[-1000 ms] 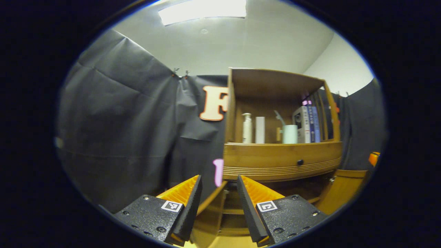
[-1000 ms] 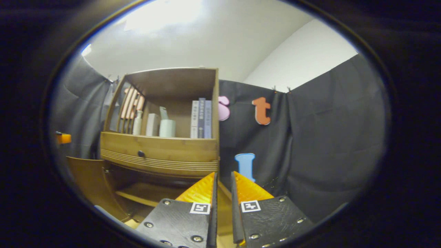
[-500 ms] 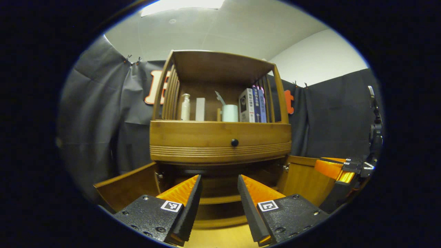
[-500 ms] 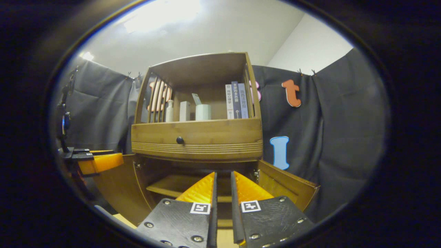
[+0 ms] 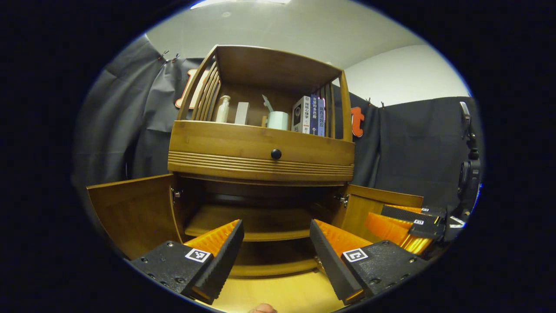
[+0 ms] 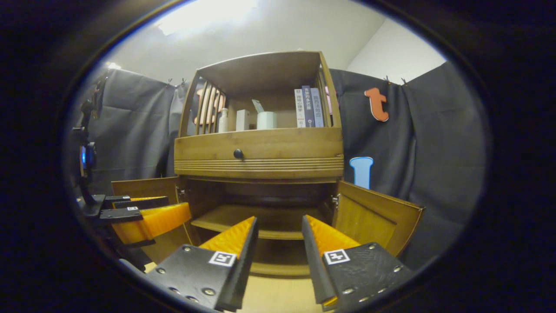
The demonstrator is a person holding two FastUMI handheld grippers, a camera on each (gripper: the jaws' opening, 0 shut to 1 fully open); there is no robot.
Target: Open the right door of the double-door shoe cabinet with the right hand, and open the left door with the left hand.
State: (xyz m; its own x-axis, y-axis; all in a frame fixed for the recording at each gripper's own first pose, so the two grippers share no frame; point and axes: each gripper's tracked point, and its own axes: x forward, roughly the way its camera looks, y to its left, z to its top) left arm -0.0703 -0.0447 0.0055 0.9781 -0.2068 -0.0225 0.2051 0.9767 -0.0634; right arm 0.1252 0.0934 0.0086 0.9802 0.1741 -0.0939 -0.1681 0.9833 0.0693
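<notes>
Shoe cabinet [image 5: 260, 156] doors swung wide | left gripper [image 5: 276, 243] gaping, empty | right gripper [image 6: 279, 239] gaping, empty | fingertip [image 5: 262, 309] in left gripper view

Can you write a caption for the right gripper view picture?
Open right gripper faces the shoe cabinet, both doors swung open.

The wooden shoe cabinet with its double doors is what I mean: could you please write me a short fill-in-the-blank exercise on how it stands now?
1. Both lower doors, the left wooden door and the right wooden door, stand ____.
2. The round black knob sits on the cabinet's ____ front.
3. On the top shelf, the pale cylindrical cup stands to the ____ of the upright books in the right gripper view.
4. The left tool and the right tool each hold ____.

Missing words: open; drawer; left; nothing
</notes>
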